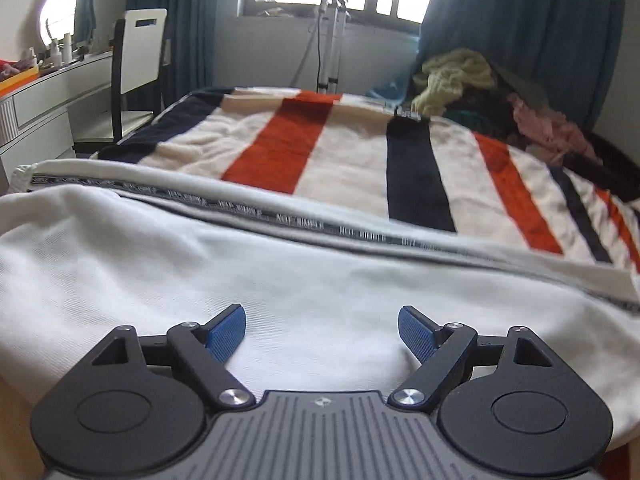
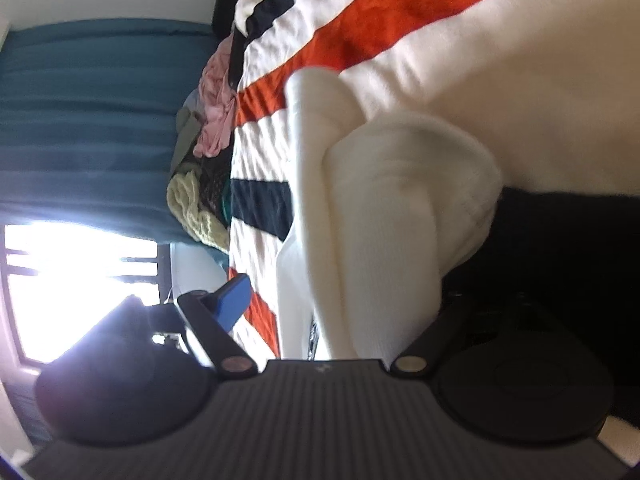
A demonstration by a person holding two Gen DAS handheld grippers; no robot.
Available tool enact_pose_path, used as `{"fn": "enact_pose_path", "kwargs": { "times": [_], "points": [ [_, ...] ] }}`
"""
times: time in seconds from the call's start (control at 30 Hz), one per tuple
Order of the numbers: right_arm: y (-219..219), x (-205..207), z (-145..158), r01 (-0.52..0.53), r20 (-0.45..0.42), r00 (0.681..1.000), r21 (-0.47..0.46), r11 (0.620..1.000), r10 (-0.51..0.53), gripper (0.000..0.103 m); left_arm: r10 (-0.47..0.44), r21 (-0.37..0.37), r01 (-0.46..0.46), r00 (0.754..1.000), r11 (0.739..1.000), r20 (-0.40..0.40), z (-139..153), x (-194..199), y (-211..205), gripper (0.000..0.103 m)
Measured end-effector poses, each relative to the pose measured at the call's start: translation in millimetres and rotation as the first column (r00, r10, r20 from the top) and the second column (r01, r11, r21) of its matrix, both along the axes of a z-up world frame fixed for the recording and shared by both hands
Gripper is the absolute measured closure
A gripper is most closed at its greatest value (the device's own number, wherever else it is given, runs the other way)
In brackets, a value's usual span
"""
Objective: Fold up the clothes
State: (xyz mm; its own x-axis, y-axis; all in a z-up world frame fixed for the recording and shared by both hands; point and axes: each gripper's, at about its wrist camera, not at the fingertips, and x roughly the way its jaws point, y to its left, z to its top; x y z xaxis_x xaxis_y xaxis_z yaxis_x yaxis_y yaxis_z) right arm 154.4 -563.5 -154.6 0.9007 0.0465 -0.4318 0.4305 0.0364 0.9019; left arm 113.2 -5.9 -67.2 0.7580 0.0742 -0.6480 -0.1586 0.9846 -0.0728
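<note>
A white garment [image 1: 200,264] with a dark lettered band lies spread across the near part of the striped bed. My left gripper [image 1: 322,334] is open just above it, its blue pads apart, holding nothing. In the right wrist view, which is rolled on its side, a bunched fold of the same white garment [image 2: 380,208] lies between the fingers of my right gripper [image 2: 340,300]. The jaws stand wide apart. One blue pad [image 2: 234,300] shows clear of the cloth. The other finger is hidden behind the fold.
The bed carries a cream blanket with red and navy stripes [image 1: 280,148]. A pile of other clothes [image 1: 480,92] sits at its far right corner, by the teal curtain. A chair [image 1: 138,64] and a dresser [image 1: 44,96] stand to the left.
</note>
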Motion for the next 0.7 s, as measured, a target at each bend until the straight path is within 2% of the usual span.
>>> {"fn": "enact_pose_path", "kwargs": {
  "times": [0.13, 0.17, 0.27, 0.37, 0.47, 0.53, 0.63, 0.7],
  "points": [
    [-5.7, -27.8, -19.2, 0.097, -0.084, 0.992, 0.039, 0.995, -0.093, 0.02, -0.045, 0.067, 0.046, 0.999, 0.997, -0.024, -26.7, 7.0, -20.4, 0.017],
    [-7.4, -28.0, -22.1, 0.1, -0.08, 0.992, 0.051, 0.994, -0.096, 0.02, -0.052, 0.077, 0.054, 0.998, 0.996, -0.025, -30.8, 7.0, -23.3, 0.016],
    [-12.3, -23.2, -24.5, 0.091, -0.048, 0.995, 0.069, 0.993, -0.088, 0.018, -0.053, 0.084, 0.054, 0.998, 0.995, -0.021, -31.9, 4.4, -24.7, 0.014],
    [-18.0, -18.8, -23.3, 0.107, 0.038, 0.993, 0.087, 0.99, -0.111, 0.018, -0.048, 0.096, 0.049, 0.999, 0.994, -0.01, -34.3, 0.7, -26.6, 0.013],
    [-22.8, -8.2, -19.1, 0.055, 0.097, 0.993, 0.076, 0.996, -0.063, 0.018, -0.042, 0.113, 0.042, 0.999, 0.993, 0.001, -35.4, -4.0, -29.6, 0.013],
    [-30.1, -4.5, -19.0, 0.013, 0.096, 0.995, 0.069, 0.998, -0.02, 0.018, -0.041, 0.113, 0.04, 0.999, 0.993, 0.001, -34.2, -5.4, -29.2, 0.012],
    [-37.4, 4.4, -26.7, -0.023, 0.023, 1.0, 0.091, 0.996, 0.021, 0.019, -0.039, 0.104, 0.04, 0.999, 0.994, -0.005, -33.4, -4.9, -27.5, 0.011],
    [-42.2, 10.4, -30.7, -0.038, -0.007, 0.999, 0.104, 0.994, 0.039, 0.025, -0.039, 0.1, 0.039, 0.999, 0.994, -0.009, -33.6, -4.0, -26.9, 0.011]
  ]
}}
